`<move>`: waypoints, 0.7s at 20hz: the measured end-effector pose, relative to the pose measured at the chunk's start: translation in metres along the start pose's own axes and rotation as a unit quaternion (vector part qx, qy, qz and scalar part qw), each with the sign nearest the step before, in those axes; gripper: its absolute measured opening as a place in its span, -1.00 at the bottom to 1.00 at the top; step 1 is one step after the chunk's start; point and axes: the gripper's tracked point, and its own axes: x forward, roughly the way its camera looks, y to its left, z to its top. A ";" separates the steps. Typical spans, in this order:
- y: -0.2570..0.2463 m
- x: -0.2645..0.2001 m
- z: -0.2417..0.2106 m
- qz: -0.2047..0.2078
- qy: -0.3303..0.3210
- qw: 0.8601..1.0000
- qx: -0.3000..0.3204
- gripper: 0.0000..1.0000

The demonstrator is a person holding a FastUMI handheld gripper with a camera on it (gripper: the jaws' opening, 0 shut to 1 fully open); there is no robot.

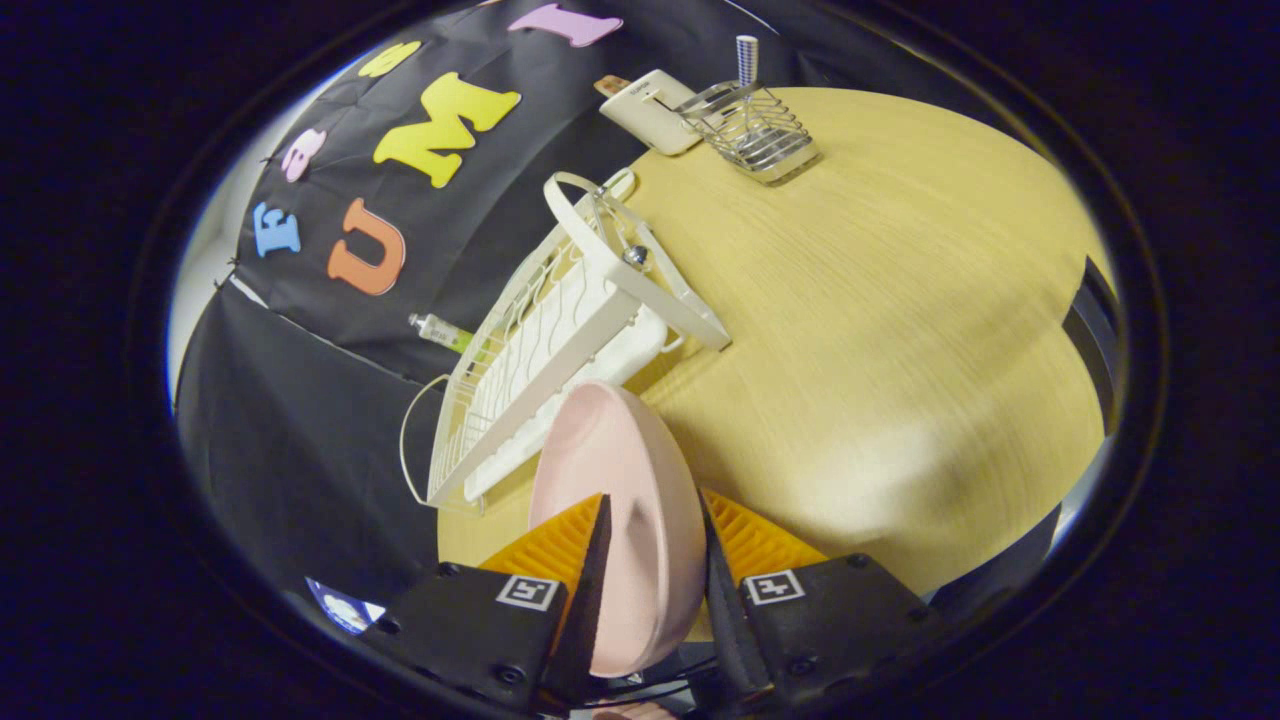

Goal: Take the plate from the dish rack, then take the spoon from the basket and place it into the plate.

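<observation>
Gripper (655, 540) clamped on pink plate (620, 480), both fingers pressing rim; plate held on edge just beside white dish rack (560, 330). Wire basket (755, 130) far across wooden table (900, 300), striped handle upright inside.

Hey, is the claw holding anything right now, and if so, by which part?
Yes. The claw is shut on the pink plate, pinching its rim edge-on, one finger on each face. The plate is clear of the dish rack.

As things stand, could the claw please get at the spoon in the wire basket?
Probably not yet: the claw is shut on the pink plate, so its fingers are occupied; the wire basket with the spoon stands far beyond, across bare wooden table.
</observation>
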 end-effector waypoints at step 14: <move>0.007 -0.076 0.064 -0.054 -0.199 0.952 -0.226 0.93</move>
